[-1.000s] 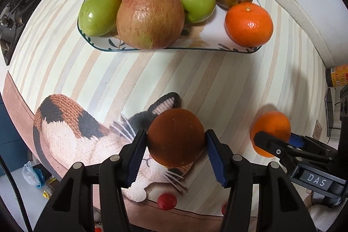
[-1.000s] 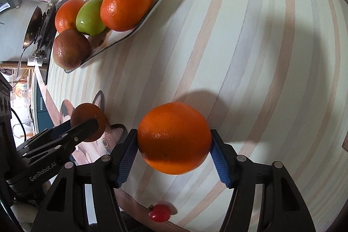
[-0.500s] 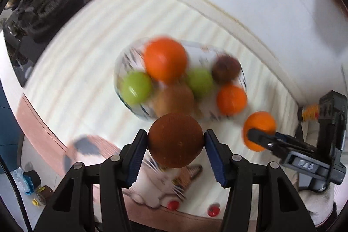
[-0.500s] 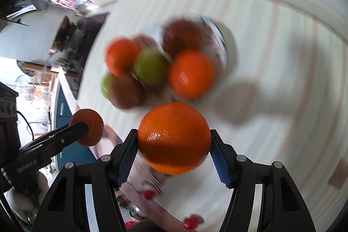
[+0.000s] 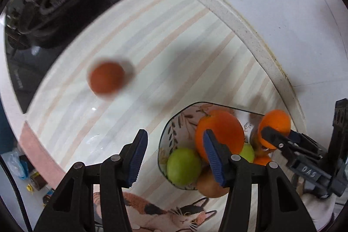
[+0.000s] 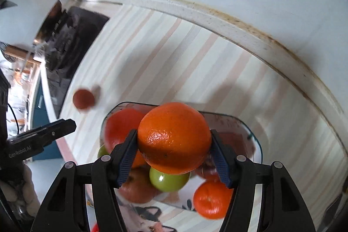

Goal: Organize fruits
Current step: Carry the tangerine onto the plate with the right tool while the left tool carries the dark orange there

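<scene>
My left gripper is open and empty, above the left edge of the fruit plate. A brown-orange round fruit is blurred over the striped cloth, far left of the plate; it also shows in the right wrist view. My right gripper is shut on a large orange and holds it above the plate. The plate holds oranges, green apples and brownish fruits. The right gripper with its orange shows in the left wrist view.
A striped tablecloth with a cat print covers the counter. A black stove lies at the far left. A white wall and counter ledge run behind the plate. The left gripper's finger shows at left.
The left gripper has opened and the brown-orange fruit has left it, now loose far to the left. Both grippers rose and moved over the plate; the right still holds its orange.
</scene>
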